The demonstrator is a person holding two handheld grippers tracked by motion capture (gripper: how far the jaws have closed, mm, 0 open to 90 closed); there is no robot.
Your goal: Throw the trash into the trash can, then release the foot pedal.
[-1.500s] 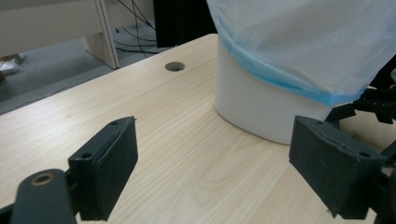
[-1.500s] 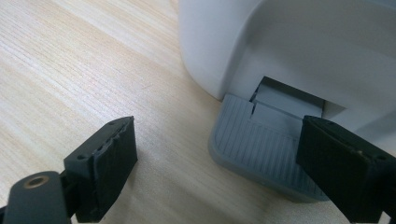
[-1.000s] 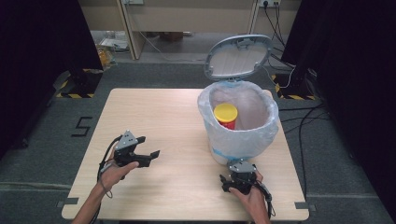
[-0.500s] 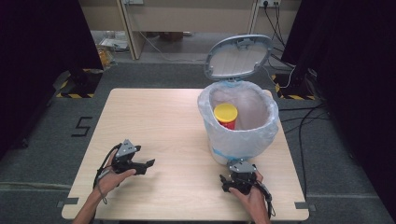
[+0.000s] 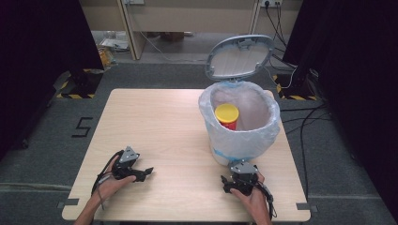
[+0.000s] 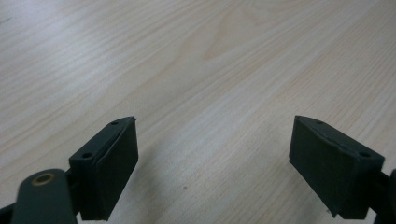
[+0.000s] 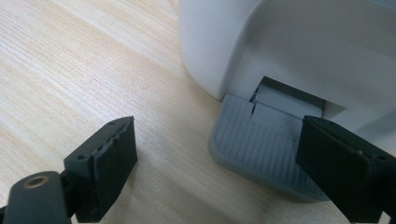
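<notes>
1. The right gripper [image 5: 239, 180] sits low in the lower right of the high view, jaws spread wide with nothing between them. In the right gripper view its right jaw hangs over, or rests on, the grey ribbed pedal [image 7: 261, 149] at the foot of the white bin [image 5: 239, 123]; contact cannot be told.

2. The left gripper [image 5: 136, 172] lies at the lower left of the high view, jaws likewise parted and empty above bare wood of the table [image 6: 196, 60], well apart from the bin.

3. The bin stands right of centre in the high view, just above the right gripper, its lid [image 5: 240, 56] tipped up and its liner bag folded over the rim. A red container with a yellow cap [image 5: 227, 114] stands inside.

4. Risk, as I judge it: if the right jaw slips sideways off the pedal, the lid could drop shut. Pushing forward instead of downward could shove the light bin across the table.
</notes>
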